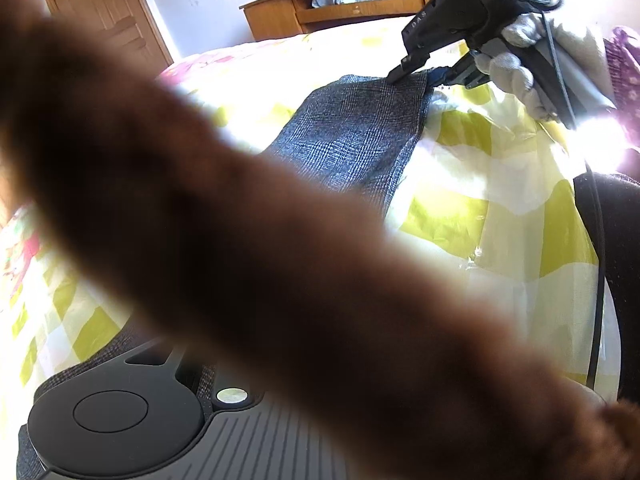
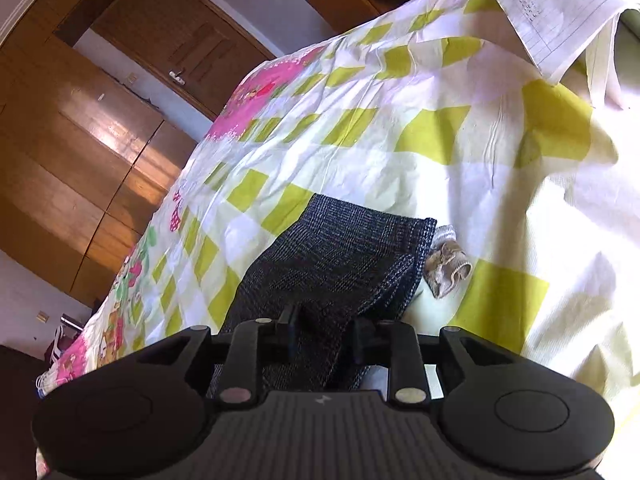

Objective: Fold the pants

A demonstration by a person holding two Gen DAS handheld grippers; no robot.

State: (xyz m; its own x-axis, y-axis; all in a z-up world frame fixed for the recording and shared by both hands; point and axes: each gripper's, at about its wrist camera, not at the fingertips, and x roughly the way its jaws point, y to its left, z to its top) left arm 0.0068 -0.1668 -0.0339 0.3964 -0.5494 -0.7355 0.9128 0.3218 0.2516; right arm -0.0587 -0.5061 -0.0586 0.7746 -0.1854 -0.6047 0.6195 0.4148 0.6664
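Where pants [image 2: 340, 256] end, bedspread [image 2: 400, 128] lies open.

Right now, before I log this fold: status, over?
Right gripper open, fingers straddling pants edge. Left gripper: fingers hidden, state unknown. Blurred brown shape blocks the left wrist view.

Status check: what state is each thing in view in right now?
Pants: folded over, lying on the bedsheet.
Right gripper: fingers apart, pants fabric between them.
Left gripper: fingers hidden behind a brown blur, state unclear.
Door: closed.
Paper sheet: lying open on the bed.
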